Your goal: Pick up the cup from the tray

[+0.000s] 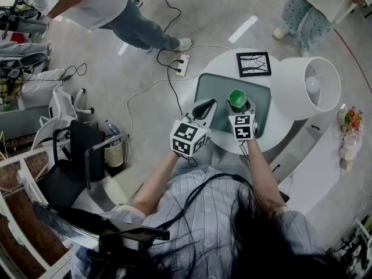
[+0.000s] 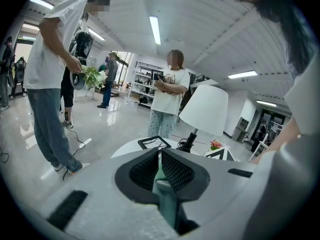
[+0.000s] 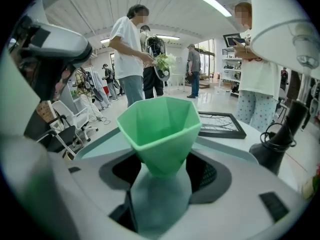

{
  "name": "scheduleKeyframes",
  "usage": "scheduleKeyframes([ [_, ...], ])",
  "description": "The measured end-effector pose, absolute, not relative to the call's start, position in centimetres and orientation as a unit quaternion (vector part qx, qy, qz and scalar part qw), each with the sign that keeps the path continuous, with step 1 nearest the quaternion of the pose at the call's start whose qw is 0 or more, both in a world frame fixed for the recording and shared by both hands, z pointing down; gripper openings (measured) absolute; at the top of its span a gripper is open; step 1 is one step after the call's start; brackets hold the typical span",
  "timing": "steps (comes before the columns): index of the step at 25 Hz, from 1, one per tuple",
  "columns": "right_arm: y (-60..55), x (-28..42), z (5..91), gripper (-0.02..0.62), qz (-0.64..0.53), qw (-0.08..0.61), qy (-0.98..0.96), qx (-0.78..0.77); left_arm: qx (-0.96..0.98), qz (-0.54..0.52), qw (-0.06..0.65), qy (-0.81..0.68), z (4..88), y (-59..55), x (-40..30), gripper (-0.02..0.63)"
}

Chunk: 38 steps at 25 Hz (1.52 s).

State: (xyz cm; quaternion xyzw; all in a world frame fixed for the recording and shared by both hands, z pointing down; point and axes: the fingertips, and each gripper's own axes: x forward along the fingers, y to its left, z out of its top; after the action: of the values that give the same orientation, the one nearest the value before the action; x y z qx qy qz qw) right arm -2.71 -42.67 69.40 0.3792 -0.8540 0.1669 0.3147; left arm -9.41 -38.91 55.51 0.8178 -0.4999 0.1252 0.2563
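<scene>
A green faceted cup (image 1: 237,99) sits between the jaws of my right gripper (image 1: 240,105), which is shut on it over the grey-green tray (image 1: 212,89). In the right gripper view the cup (image 3: 160,131) fills the middle, mouth up, with the tray's rim (image 3: 100,139) behind it; I cannot tell whether its base touches the tray. My left gripper (image 1: 203,110) hovers over the tray's near-left part. Its jaws (image 2: 160,166) are shut with nothing in them, only a thin slit between the ribbed pads.
The tray lies on a round white table (image 1: 224,60). A black picture frame (image 1: 253,64) is at the far edge and a white-shaded lamp (image 1: 308,86) stands to the right. Cables and a power strip (image 1: 182,64) lie on the floor beyond; people stand nearby.
</scene>
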Motion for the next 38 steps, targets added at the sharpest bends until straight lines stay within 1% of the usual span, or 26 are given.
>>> scheduleKeyframes([
  [15,-40.9,-2.4,63.7,0.284,0.181,0.258,-0.878,0.359,0.815,0.11,0.241,-0.515,53.9,-36.9,-7.6,0.015],
  [30,-37.1,-0.3,57.9,0.284,0.184,0.226,-0.903,0.317,0.785,0.06,0.227,-0.573,51.2,-33.7,-5.8,0.015],
  [38,-33.7,1.1,56.6,0.284,0.164,0.239,-0.913,0.289,0.76,0.044,0.239,-0.603,51.3,-30.3,-5.4,0.015],
])
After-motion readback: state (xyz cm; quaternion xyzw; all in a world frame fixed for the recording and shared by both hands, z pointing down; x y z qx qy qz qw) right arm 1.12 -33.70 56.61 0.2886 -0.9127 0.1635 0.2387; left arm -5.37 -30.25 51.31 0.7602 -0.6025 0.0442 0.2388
